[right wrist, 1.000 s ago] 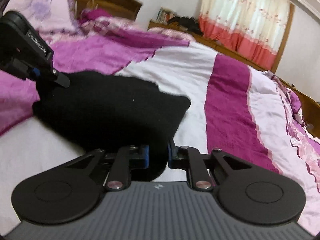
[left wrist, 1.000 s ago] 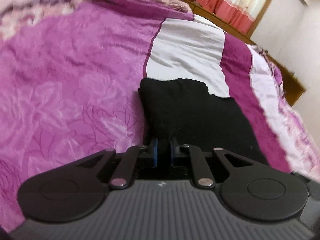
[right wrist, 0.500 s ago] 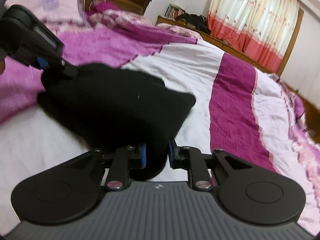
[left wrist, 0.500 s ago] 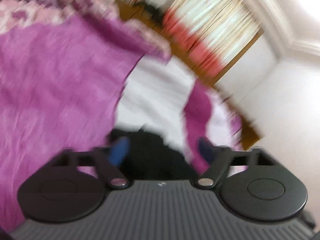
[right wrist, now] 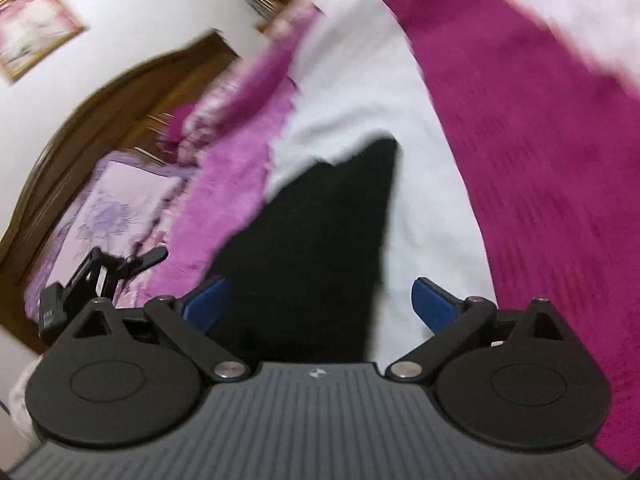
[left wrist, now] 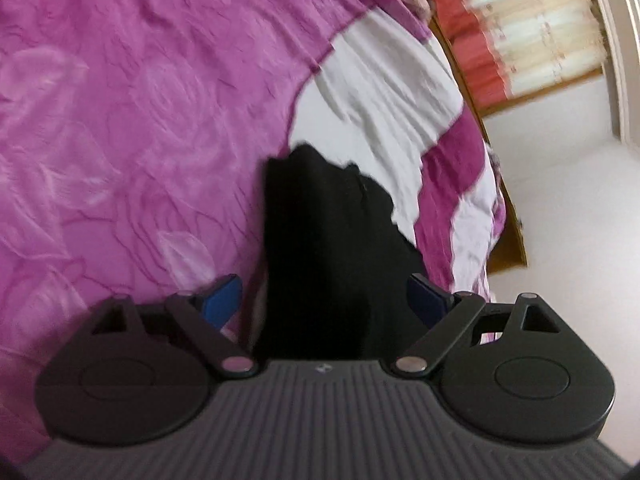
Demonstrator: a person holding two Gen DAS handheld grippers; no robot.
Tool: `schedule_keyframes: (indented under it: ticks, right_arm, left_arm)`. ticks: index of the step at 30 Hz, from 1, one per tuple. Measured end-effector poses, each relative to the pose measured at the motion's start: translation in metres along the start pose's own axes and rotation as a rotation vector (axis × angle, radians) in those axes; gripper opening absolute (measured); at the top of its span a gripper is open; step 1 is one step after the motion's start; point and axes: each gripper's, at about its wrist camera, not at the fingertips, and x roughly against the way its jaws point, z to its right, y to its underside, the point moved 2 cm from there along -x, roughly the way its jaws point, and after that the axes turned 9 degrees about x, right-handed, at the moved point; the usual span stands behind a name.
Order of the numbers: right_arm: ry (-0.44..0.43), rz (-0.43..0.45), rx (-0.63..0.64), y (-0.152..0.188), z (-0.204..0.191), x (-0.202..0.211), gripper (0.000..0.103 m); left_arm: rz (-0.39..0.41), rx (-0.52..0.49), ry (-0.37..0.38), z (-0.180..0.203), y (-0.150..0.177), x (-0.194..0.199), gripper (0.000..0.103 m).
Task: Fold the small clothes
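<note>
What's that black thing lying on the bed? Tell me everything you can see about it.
The black garment is a small piece of soft, matte cloth, too dark to show seams or what kind of clothing it is. It lies flat on the bedspread, across the border between the pink flowered part and a white stripe. Its far edge is uneven, ending in a point in the right wrist view. Both grippers stand open over its near edge; neither visibly pinches it.

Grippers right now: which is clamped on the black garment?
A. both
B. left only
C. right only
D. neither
D. The left gripper and right gripper both show blue pads spread wide, with the black garment lying loose on the bedspread.
</note>
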Motion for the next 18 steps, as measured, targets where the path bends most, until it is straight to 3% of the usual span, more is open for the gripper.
schedule_keyframes:
  ticks: [3,6,7,8,9,10,11,13,18]
  right_arm:
    - [-0.11,-0.021,-0.129,0.009,0.019,-0.019,0.098]
    - [-0.173,-0.041,-0.138,0.008,0.019,-0.032,0.095]
    - [-0.198,-0.059,-0.133,0.006,0.018,-0.037,0.093]
    - [-0.214,-0.072,-0.119,0.007,0.014,-0.045,0.088]
    - [-0.217,-0.089,-0.098,0.009,0.01,-0.052,0.084]
    - [-0.211,-0.098,-0.082,0.01,0.008,-0.056,0.07]
    - [-0.206,-0.099,-0.091,0.012,0.009,-0.06,0.057]
    - [-0.219,-0.083,-0.171,0.014,0.017,-0.062,0.047]
    - [-0.228,-0.081,-0.197,0.007,0.009,-0.047,0.04]
  left_arm:
    - [0.016,-0.079,-0.021,0.0,0.014,0.0,0.09]
    - [0.046,-0.176,-0.045,0.0,0.034,0.001,0.09]
    - [0.042,-0.218,-0.068,0.003,0.039,0.001,0.081]
    - [0.035,-0.251,-0.091,0.005,0.044,0.001,0.048]
    - [0.011,-0.242,-0.089,0.005,0.046,0.0,0.039]
    - [0.012,-0.209,-0.076,0.004,0.047,0.001,0.034]
    - [0.019,-0.204,-0.066,0.005,0.047,0.002,0.031]
    - [0.02,-0.227,-0.074,0.014,0.049,0.002,0.03]
    - [0.003,-0.189,-0.056,0.023,0.057,0.011,0.029]
